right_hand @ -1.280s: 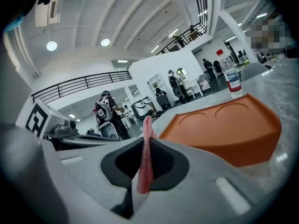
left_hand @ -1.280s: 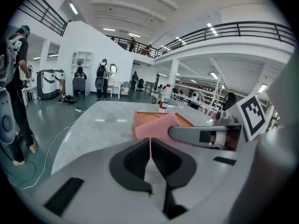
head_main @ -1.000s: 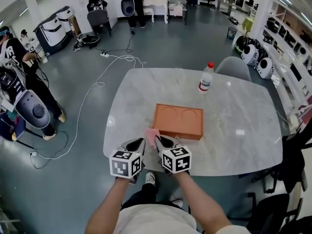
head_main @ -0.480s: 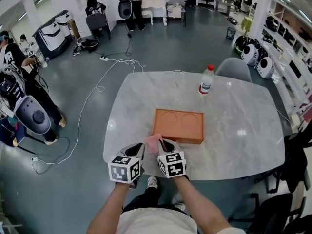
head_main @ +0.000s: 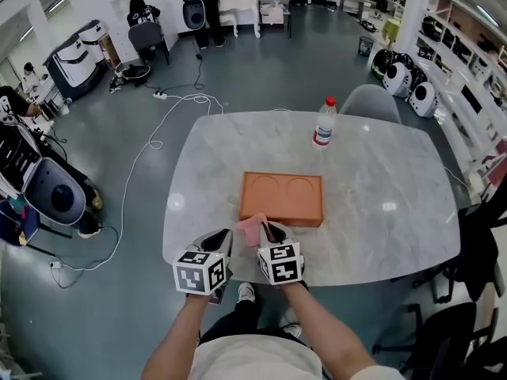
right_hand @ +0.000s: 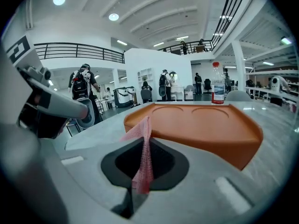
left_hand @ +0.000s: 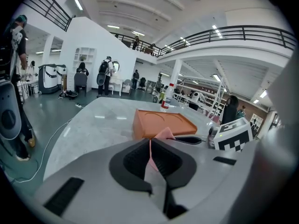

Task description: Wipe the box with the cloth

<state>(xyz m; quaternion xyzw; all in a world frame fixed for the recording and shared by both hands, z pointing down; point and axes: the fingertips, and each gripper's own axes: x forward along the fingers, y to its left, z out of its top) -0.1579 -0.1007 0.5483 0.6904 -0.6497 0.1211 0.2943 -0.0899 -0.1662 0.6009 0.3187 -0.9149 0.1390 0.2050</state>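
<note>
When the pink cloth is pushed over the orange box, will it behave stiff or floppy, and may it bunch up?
Probably floppy: the cloth creases and folds where the right gripper pinches it. Likely very light, since it looks thin in the left gripper. On the box it may bunch up rather than stay flat unless kept stretched.

Robotics lab hall, white robot units [head_main: 418, 93], mezzanine railing [left_hand: 243, 31], floor cables [head_main: 150, 145]
</note>
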